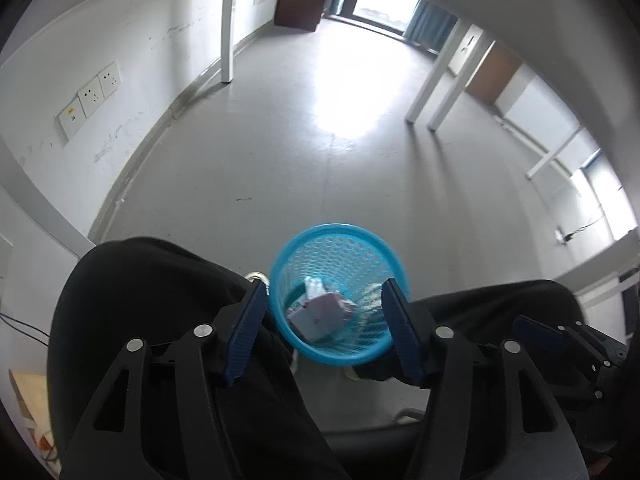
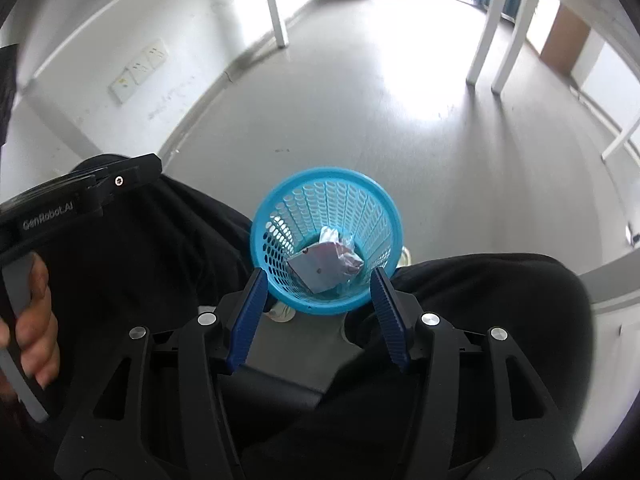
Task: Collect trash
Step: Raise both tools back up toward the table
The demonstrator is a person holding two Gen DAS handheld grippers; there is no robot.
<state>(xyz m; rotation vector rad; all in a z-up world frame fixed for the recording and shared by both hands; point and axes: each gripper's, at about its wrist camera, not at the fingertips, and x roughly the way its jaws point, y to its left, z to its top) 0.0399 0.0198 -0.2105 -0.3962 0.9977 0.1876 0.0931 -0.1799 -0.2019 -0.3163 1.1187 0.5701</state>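
Trash [image 2: 325,266] sits at the bottom of the blue basket [image 2: 276,200] on the floor, between the person's knees. Left gripper [image 1: 327,322] and right gripper [image 2: 318,312] hover above it, fingers apart, empty. Best: keep clear of the rim, go for the next piece.

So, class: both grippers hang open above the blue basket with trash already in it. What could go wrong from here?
1. The blue basket stands on the floor between the person's knees, so a leg shift could tip it.
2. Its mesh wall has holes; small scraps might slip through.
3. The left gripper and right gripper are open and empty, close side by side; they could knock together if both reach down at once.
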